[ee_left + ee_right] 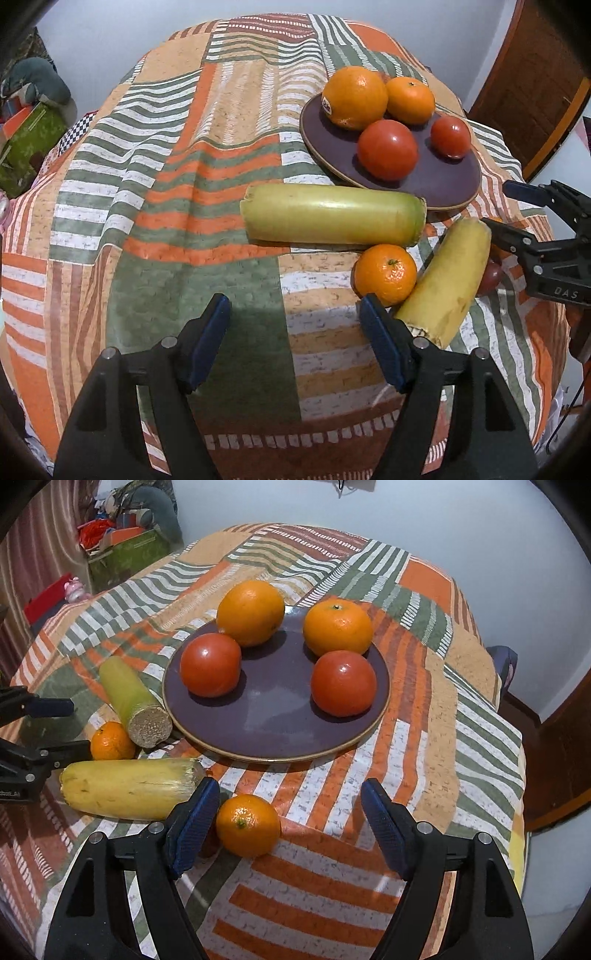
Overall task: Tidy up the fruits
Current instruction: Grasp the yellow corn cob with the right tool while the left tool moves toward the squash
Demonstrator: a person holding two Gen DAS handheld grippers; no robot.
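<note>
- Right wrist view: the right tool (290, 805) is released, a small tangerine (247, 825) lying near between its fingers on the desk (424, 746).
- The left tool (295, 319) is released too, holding nothing.
- The plate (273, 723) carries four fruits.

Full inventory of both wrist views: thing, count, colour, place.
round ceramic plate: 1, dark purple, on the tablecloth
oranges: 2, orange, back of plate
tomatoes: 2, red, front of plate
small mandarins: 2, orange, on the cloth near the plate
cut sugarcane pieces: 2, yellow-green, on the cloth left of plate
patchwork striped tablecloth: 1, orange/green/white, covers table
left claw: open, empty
right claw: open, nearest mandarin just inside its left finger
</note>
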